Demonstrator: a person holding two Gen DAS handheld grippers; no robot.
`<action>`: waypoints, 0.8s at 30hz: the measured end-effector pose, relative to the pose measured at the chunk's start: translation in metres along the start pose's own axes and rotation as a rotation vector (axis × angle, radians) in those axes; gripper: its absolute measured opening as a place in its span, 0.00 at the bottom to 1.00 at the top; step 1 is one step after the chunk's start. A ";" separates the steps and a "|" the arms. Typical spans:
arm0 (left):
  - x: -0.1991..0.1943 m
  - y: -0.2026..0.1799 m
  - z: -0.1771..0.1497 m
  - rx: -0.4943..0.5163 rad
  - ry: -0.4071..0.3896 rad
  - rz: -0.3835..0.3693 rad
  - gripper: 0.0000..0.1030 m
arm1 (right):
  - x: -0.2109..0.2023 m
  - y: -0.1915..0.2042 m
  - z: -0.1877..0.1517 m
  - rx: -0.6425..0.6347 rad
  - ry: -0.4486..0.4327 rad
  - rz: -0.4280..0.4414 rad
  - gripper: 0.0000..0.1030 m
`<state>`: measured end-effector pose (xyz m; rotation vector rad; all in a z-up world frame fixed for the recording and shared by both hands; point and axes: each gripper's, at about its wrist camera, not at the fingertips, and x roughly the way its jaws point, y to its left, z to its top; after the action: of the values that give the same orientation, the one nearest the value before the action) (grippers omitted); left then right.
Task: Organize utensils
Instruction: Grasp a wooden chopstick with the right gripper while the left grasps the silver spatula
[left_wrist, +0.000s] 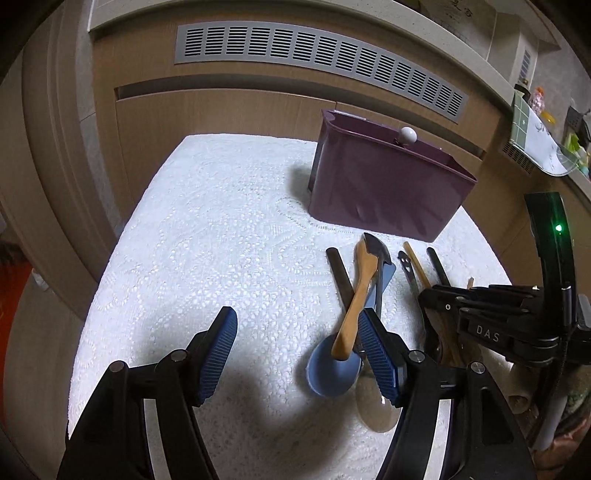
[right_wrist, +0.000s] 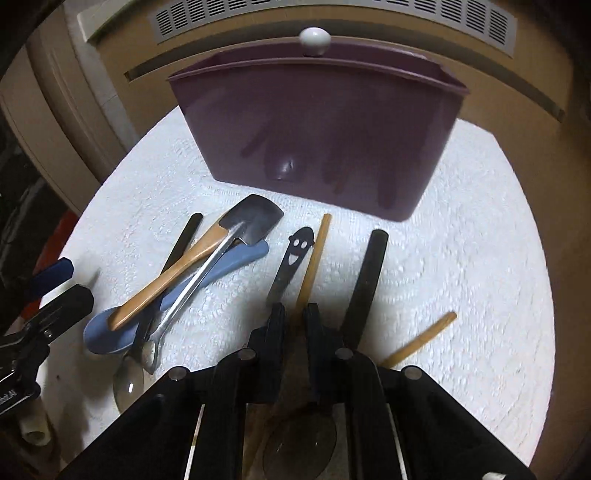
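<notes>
While my right gripper (right_wrist: 294, 314) tilts steeply down, jaws clamped on the wooden spoon (right_wrist: 314, 258) before the purple bin (right_wrist: 314, 147), my left gripper (left_wrist: 295, 332) hovers, jaws apart, over open bench (left_wrist: 203, 240).

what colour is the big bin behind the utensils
Dark purple bin; the right wrist view shows it best.

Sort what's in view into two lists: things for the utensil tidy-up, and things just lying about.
For the job: purple bin; blue spoon; wooden spatula; smiley-handled utensil; wooden stick, with the right gripper closed on it.

Lying about: white tablecloth; vent grille.
</notes>
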<state>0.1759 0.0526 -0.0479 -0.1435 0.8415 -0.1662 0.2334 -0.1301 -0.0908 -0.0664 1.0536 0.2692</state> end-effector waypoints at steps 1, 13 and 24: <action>0.000 -0.001 0.000 0.002 0.001 -0.002 0.67 | -0.001 -0.001 0.000 -0.001 0.000 0.003 0.06; 0.015 -0.053 0.024 0.166 0.057 -0.132 0.57 | -0.049 -0.056 -0.025 0.110 -0.102 0.052 0.05; 0.103 -0.107 0.072 0.369 0.250 0.043 0.50 | -0.045 -0.081 -0.039 0.177 -0.111 0.134 0.05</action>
<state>0.2877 -0.0683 -0.0552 0.2465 1.0467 -0.3002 0.2001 -0.2237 -0.0772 0.1769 0.9689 0.2967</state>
